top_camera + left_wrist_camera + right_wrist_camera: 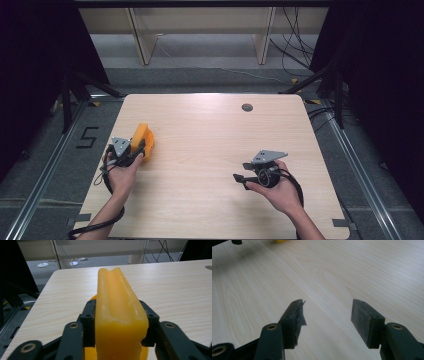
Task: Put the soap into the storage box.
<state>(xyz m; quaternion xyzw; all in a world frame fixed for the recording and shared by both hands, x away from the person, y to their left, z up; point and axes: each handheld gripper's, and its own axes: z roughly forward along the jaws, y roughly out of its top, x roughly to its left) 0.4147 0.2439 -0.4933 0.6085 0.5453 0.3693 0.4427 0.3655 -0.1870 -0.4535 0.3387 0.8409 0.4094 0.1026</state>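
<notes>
An orange-yellow block [142,140] with a grooved top sits near the table's left edge. My left gripper [136,150] is shut on it from the near side. In the left gripper view the orange-yellow block [117,315] stands upright between the two black jaws, which press its sides. My right gripper [238,179] is held low over the table's right half, pointing left, open with nothing in it. In the right gripper view my right gripper [327,315] has only bare wood between its pads [362,320].
The light wooden table [210,140] has a round grey cable port [247,107] near its far edge. Dark stands and cables lie on the floor beyond and to the right. Pale furniture legs stand at the back.
</notes>
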